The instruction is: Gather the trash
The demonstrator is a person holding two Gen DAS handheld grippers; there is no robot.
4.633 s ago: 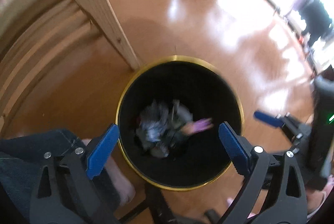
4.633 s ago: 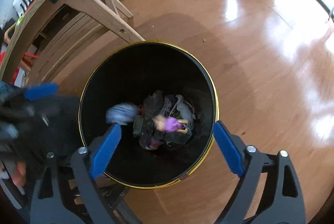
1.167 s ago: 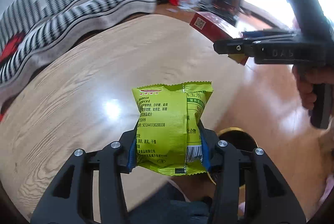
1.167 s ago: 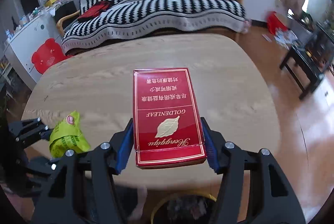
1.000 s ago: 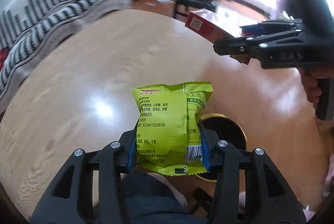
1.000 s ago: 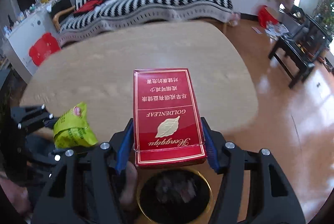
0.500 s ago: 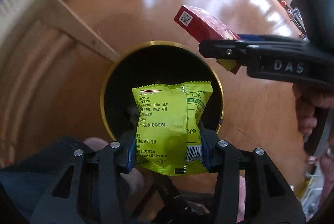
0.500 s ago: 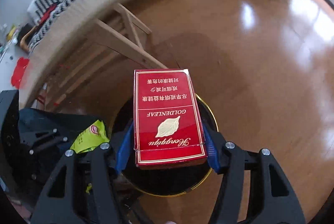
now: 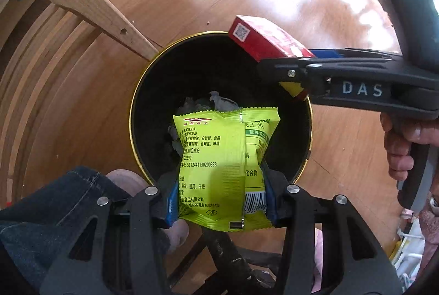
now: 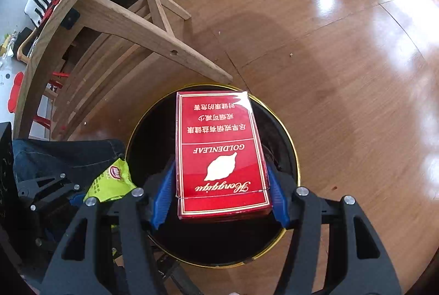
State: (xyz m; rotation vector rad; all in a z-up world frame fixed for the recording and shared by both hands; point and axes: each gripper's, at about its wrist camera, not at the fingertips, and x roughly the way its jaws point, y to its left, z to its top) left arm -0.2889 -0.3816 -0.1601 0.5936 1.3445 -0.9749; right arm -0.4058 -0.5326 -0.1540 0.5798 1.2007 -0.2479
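A black trash bin with a gold rim (image 9: 137, 102) stands on the wooden floor, crumpled trash at its bottom. My left gripper (image 9: 221, 196) is shut on a green snack packet (image 9: 219, 157) and holds it over the bin's near side. My right gripper (image 10: 219, 190) is shut on a red cigarette box (image 10: 219, 146) and holds it over the bin (image 10: 295, 157). In the left wrist view the red box (image 9: 266, 39) hangs over the bin's far right rim. In the right wrist view the green packet (image 10: 109, 182) shows at the left.
A wooden table leg (image 9: 90, 6) slants down just behind the bin, with the table frame (image 10: 123, 17) to the left. The person's jeans leg (image 9: 49, 212) and foot are close to the bin's near left. Open wooden floor (image 10: 343, 61) lies to the right.
Both grippers have swung from the tabletop down over the bin, still holding the packet and the box. In the last half second they came closer to the bin's mouth.
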